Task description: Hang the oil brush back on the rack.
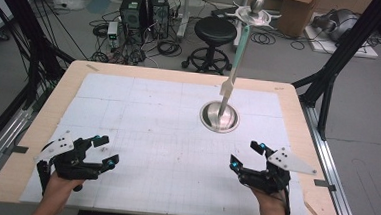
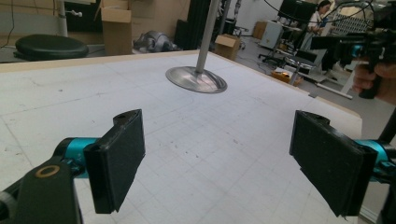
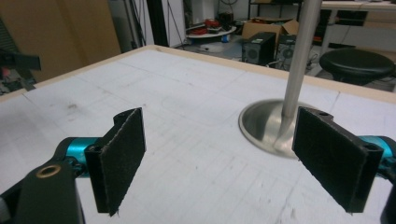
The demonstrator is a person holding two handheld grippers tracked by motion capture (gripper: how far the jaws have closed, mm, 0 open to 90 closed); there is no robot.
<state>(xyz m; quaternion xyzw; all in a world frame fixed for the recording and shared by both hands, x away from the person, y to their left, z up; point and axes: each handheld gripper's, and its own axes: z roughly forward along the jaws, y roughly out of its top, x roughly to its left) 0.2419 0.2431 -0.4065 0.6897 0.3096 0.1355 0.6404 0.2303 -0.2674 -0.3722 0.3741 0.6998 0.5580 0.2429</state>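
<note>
Your left gripper (image 1: 103,150) at lower left and right gripper (image 1: 244,154) at lower right gape wide, empty, steel stand (image 1: 219,116) above centre.

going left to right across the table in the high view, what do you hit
left gripper → round metal base with its upright pole → right gripper
</note>
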